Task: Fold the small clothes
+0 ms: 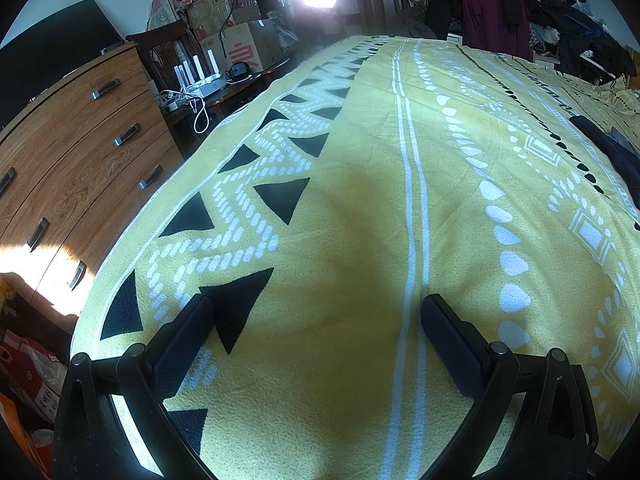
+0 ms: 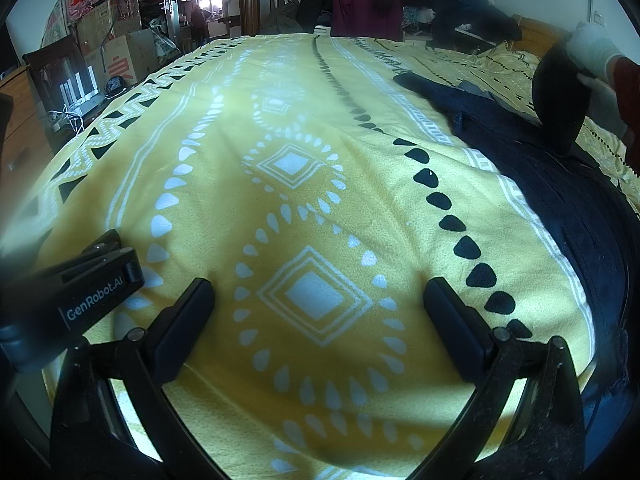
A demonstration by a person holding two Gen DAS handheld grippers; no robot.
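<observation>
Black jaws of your right gripper (image 2: 320, 312) fill the bottom of its view, spread wide with nothing between them but the yellow patterned blanket (image 2: 256, 120) that covers the bed. Your left gripper (image 1: 316, 328) is the same: jaws apart, empty, hovering low over bare blanket, and its body also shows at the left edge of the right wrist view, so the two tools sit side by side. What you need is the dark navy garment (image 2: 552, 168), and it lies off to the right of both. In the right wrist view it runs as a long band from the far middle of the bed down along the right side, its long axis roughly parallel to the way your jaws point, with its near end just beside your right jaws. In the left wrist view only a sliver of it shows at the far right edge (image 1: 616, 152), well apart from the left jaws. So your right gripper is clearly the nearer one; I judge that it should swing rightward to take an edge first. A white-gloved hand (image 2: 592, 52) holding something dark sits beyond the garment at the upper right.
</observation>
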